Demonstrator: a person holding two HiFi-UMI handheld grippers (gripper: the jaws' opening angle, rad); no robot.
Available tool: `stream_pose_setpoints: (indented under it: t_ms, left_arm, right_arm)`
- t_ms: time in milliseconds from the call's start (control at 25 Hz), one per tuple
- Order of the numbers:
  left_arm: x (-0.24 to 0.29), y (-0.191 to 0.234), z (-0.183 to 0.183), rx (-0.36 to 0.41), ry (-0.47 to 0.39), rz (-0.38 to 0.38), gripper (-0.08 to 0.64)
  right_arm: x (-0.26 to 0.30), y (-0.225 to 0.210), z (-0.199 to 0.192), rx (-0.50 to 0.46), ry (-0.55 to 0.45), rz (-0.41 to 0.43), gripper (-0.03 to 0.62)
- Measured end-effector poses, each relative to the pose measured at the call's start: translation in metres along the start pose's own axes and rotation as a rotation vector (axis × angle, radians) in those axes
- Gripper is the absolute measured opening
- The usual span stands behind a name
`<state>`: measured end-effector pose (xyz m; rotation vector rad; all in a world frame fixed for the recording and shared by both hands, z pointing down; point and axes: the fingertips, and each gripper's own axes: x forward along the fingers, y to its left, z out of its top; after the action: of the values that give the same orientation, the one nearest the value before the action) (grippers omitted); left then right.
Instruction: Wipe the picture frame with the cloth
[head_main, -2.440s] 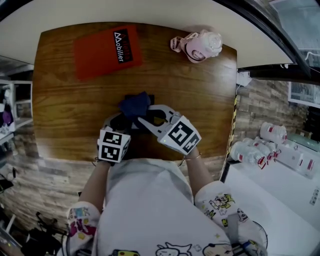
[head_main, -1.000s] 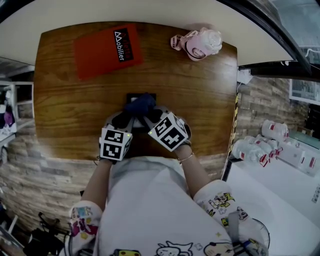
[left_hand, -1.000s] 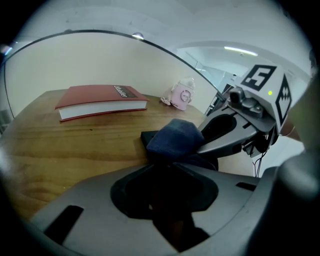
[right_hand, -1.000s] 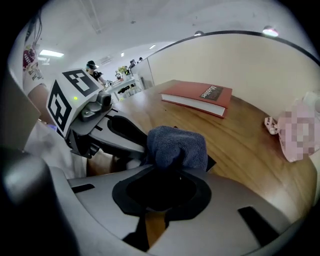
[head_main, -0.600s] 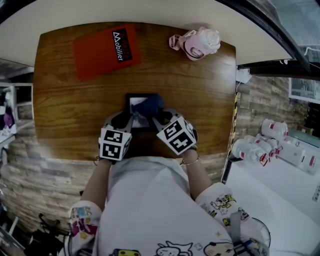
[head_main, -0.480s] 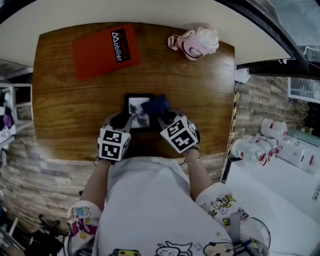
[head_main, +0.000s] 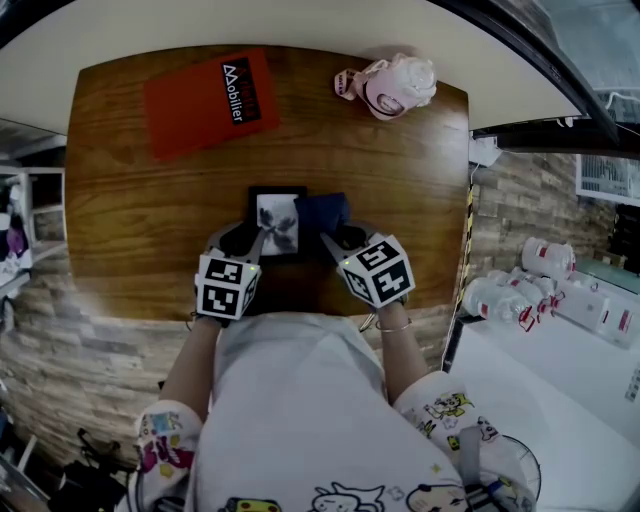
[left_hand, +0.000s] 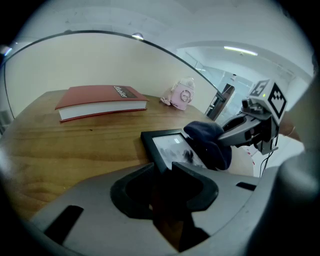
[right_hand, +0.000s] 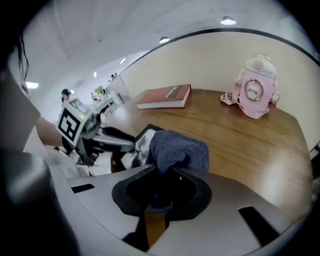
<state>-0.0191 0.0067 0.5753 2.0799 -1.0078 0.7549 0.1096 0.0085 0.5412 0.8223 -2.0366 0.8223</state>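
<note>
Holding the frame (head_main: 277, 222) falls to the left gripper (head_main: 260, 240). Its jaws are closed narrow on the frame's near edge, close to the near left corner. The frame sits mid-table (head_main: 130, 230), picture side up. The right gripper (head_main: 330, 238) has its jaws pinched together on a gathered fold of the dark blue cloth (head_main: 322, 212). The cloth's free bulk lies over the frame's right edge.

Handling, frame:
- Judged light and rigid, with a thin black border.
- The glossy face is probably glass, so treat it as fragile and slippery.
- Take hold on the border only, as the left gripper does, and keep the pads off the face.
- A grip near one corner resists twisting poorly. Wiping pressure should be light and directed down toward the table.

Handling, cloth:
- Soft, limp and light. It folds on itself and should not slip once bunched.
- Grip a gathered fold and leave a wad of fabric beyond the jaw tips to meet the face.

Not determinable:
- Whether the frame's far edge rests on the table or is raised. No view shows its underside.
- Whether the cloth presses on the frame or only hangs over it. The cloth hides the contact in every view.
- The frame's near edge, buried between the left jaws.
- The frame's right border, covered by the cloth.

The book (head_main: 205, 100) and the pink object (head_main: 390, 88) stand at the far side, well apart from the work.
</note>
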Motion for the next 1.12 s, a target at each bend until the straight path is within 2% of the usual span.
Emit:
stream_pose_setpoints:
  t_ms: [280,400,480,640,840,1120]
  left_arm:
    - [0.001,0.001,0.000,-0.001,0.001,0.000,0.106]
    - [0.000,0.001,0.000,-0.001,0.001,0.000,0.106]
    - [0.000,0.001,0.001,0.000,0.002,0.000,0.106]
    - [0.000,0.000,0.000,-0.003,0.002,-0.001,0.106]
    - [0.000,0.001,0.000,-0.005,0.003,-0.005,0.106]
    - [0.000,0.000,0.000,-0.001,0.005,-0.006,0.104]
  right_arm:
    - [-0.020,0.056,0.033,0.334,-0.238,0.304,0.044]
    - [-0.014,0.075,0.034,0.432,-0.267,0.381,0.044]
    - [-0.005,0.083,0.032,0.464,-0.259,0.414,0.045]
    - [0.018,0.092,0.021,0.459,-0.189,0.430,0.044]
    - [0.044,0.100,0.013,0.400,-0.100,0.399,0.044]
    - [0.058,0.100,0.003,0.222,-0.025,0.312,0.044]
